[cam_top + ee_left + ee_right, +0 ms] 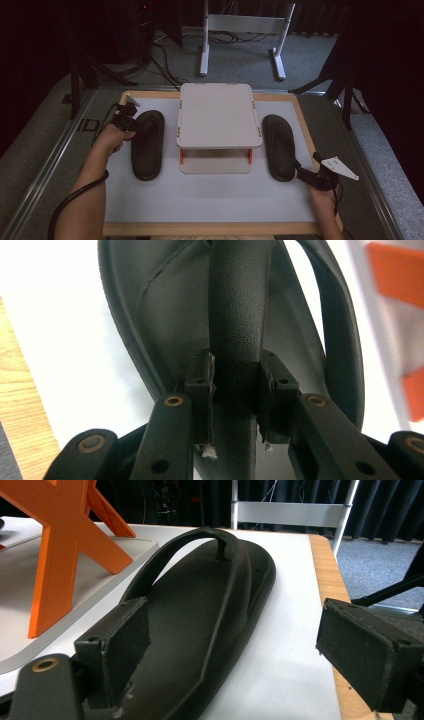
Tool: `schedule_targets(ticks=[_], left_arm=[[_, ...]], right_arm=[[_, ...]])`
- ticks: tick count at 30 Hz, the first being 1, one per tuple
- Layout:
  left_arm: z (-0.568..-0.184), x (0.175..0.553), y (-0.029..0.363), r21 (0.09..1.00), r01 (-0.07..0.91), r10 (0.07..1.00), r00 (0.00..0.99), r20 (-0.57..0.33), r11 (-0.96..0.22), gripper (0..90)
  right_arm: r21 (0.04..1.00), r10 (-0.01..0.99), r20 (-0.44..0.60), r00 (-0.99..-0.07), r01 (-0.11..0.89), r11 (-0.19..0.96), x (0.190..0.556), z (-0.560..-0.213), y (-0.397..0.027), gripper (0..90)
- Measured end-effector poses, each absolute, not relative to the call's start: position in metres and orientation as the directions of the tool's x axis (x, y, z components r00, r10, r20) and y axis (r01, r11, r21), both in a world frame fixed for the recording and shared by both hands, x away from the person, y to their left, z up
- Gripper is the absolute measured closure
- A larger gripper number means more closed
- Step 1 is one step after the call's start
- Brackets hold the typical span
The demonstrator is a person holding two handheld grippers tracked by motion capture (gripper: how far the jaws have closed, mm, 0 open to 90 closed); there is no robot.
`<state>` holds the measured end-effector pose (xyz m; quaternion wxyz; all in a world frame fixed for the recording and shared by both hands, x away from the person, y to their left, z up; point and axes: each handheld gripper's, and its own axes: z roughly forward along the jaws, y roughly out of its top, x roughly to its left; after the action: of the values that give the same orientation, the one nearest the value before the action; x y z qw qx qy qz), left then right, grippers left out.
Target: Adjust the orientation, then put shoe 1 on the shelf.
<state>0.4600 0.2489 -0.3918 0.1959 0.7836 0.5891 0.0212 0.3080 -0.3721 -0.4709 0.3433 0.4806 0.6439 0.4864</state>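
Observation:
Two black flip-flops lie on the white mat (200,200), one on each side of a white two-tier rack (219,115). My left gripper (131,122) is at the toe end of the left flip-flop (147,145). In the left gripper view it (235,385) is shut on that sandal's strap (235,315), with a pad pressing on each side of it above the sole (165,315). My right gripper (300,170) is at the heel end of the right flip-flop (278,147). It (242,645) stands open, its left pad over the sandal's heel (200,610) and its right pad off to the side.
The rack has orange supports (65,545) between its tiers and stands mid-board. A wooden border (210,229) frames the mat. Beyond the table are a white stand's legs (240,30), cables on the carpet and dark tripods at both sides.

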Motion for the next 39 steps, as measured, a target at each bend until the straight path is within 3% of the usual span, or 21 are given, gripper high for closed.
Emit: schedule_targets(ticks=[19, 31, 39], left_arm=[[-0.315, 0.446, 0.252, 0.441, 0.878, 0.934, 0.298, -0.197, -0.187, 71.9], [-0.256, 0.447, 0.229, 0.511, 0.838, 0.916, 0.338, -0.216, -0.188, 72.2], [-0.229, 0.449, 0.189, 0.537, 0.815, 0.899, 0.382, -0.213, -0.219, 72.2]], right_arm=[[0.955, 0.953, 0.02, -0.302, 0.288, 0.071, 0.308, -0.471, -0.372, 13.1], [0.955, 0.952, 0.015, -0.306, 0.287, 0.077, 0.309, -0.471, -0.371, 13.2], [0.955, 0.952, 0.014, -0.307, 0.286, 0.079, 0.309, -0.471, -0.371, 13.2]])
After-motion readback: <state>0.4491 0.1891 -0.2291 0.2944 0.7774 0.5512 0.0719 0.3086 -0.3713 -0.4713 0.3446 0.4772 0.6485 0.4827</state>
